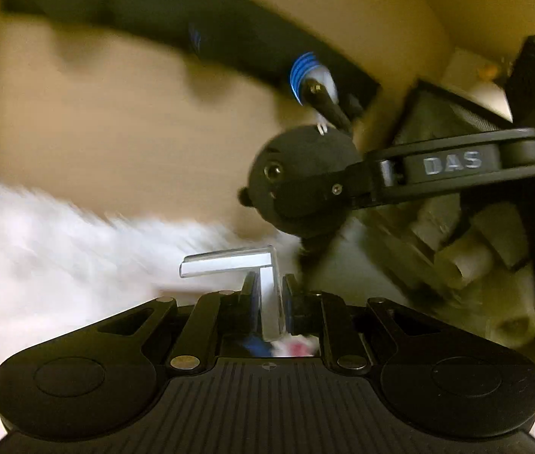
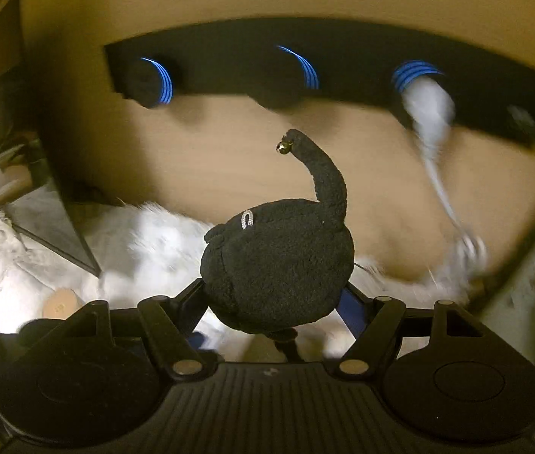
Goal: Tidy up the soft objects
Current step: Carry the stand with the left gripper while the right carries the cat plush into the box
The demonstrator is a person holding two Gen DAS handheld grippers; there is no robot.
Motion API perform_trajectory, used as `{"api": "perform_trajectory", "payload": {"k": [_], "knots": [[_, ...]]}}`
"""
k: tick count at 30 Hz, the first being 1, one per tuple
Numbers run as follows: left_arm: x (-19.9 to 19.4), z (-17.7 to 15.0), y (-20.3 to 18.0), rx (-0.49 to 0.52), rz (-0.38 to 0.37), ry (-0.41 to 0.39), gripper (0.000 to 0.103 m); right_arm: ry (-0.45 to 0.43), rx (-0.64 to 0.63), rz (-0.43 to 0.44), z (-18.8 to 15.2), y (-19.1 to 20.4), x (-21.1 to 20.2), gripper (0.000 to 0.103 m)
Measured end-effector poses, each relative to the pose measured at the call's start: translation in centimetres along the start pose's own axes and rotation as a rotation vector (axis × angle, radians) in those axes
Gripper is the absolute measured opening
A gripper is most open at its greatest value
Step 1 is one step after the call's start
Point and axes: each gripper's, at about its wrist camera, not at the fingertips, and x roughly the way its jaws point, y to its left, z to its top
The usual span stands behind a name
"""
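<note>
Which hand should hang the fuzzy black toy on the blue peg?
Probably the right. Its tool already grips the black plush toy, facing the peg rack. The left tool is clamped on a white hook piece.

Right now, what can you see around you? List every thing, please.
Black plush toy: one, black, round body with long neck, clamped in the right tongs.
Bell: one, gold, at the neck's tip.
Rack: one, black with blue-ringed pegs, on the tan wall.
White item: one, hanging from the rack's right peg.
Fluffy cover: one, white, below.
Metal piece: one, silvery, T-shaped, pinched in the left tongs.
Left tongs: black, shut.
Right tongs: black, gripping the toy.
</note>
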Motion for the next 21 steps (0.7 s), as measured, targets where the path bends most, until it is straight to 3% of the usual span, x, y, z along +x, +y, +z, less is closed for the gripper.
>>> {"api": "perform_trajectory", "payload": {"k": [2,5,7,10,14,17,21], "knots": [[2.9,-1.2,-0.5,-0.026,-0.024,0.076,0.016,0.025,0.050,-0.013,-1.6,-1.9,0.6,0.073],[7.5,-4.1,-0.8,0.027,0.078,0.247,0.017,0.073,0.157,-0.014,-4.3,-4.6,2.6,0.073],[9.1,-6.1,-1.4,0.131,0.138,0.296,0.018,0.110,0.222,-0.001,-5.8,-5.8,4.4,0.073],[8.6,-7.7,-2.5,0.268,0.165,0.242,0.019,0.148,0.238,0.011,-7.0,-5.9,6.8,0.073],[8.7,-7.4,-1.6,0.226,0.157,0.254,0.019,0.193,0.218,0.072,-7.3,-4.8,9.1,0.073],[8.3,-7.8,-0.4,0.188,0.167,0.259,0.019,0.247,0.248,0.052,-7.7,-4.1,11.4,0.073],[7.2,-7.9,0.4,0.132,0.175,0.244,0.019,0.238,0.308,0.080,-8.4,-4.1,12.8,0.074]]}}
